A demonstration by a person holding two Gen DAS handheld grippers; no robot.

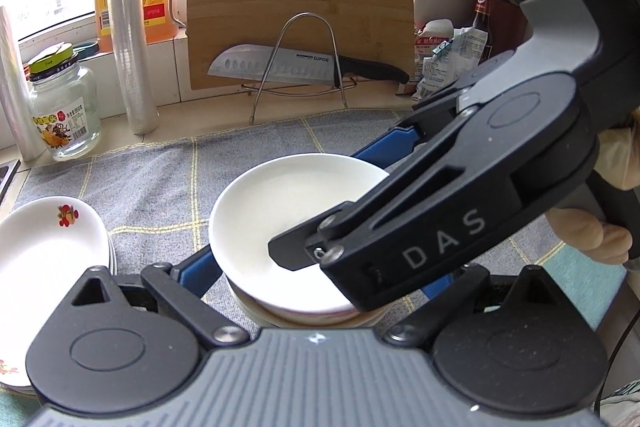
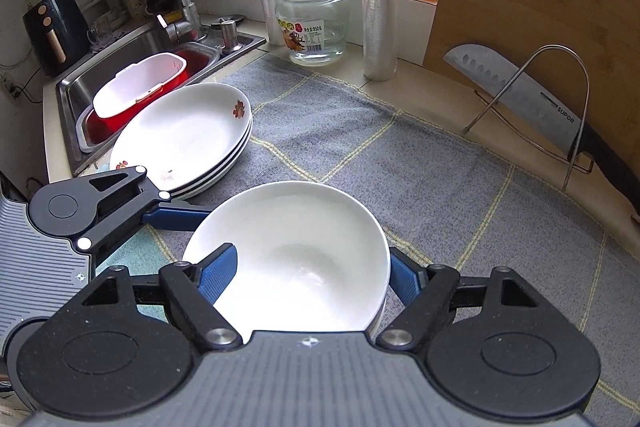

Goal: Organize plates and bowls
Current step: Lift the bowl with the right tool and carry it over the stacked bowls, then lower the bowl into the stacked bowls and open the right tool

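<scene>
White bowl [image 2: 296,259] is clamped by its rim in the right gripper [image 2: 308,277]; left gripper [image 1: 320,267] is spread wide around it. A slip could chip the bowls beneath.

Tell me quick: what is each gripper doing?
Left gripper: jaws astride the stack of bowls; grip cannot be told.
Right gripper: shut on the plain white ceramic bowl.

Each camera rides on its own gripper and looks forward and down along the fingers at the counter from close range. The left wrist view faces the cutting board [image 1: 300,7] and knife [image 1: 280,65] at the back wall, while the right wrist view is angled toward the sink [image 2: 132,51]. Both share the white bowl [image 1: 280,211] [image 2: 296,247], stacked plates [image 1: 44,251] [image 2: 188,135], glass jar [image 1: 64,107] [image 2: 312,23] and grey checked mat [image 1: 160,179] [image 2: 360,139].
</scene>
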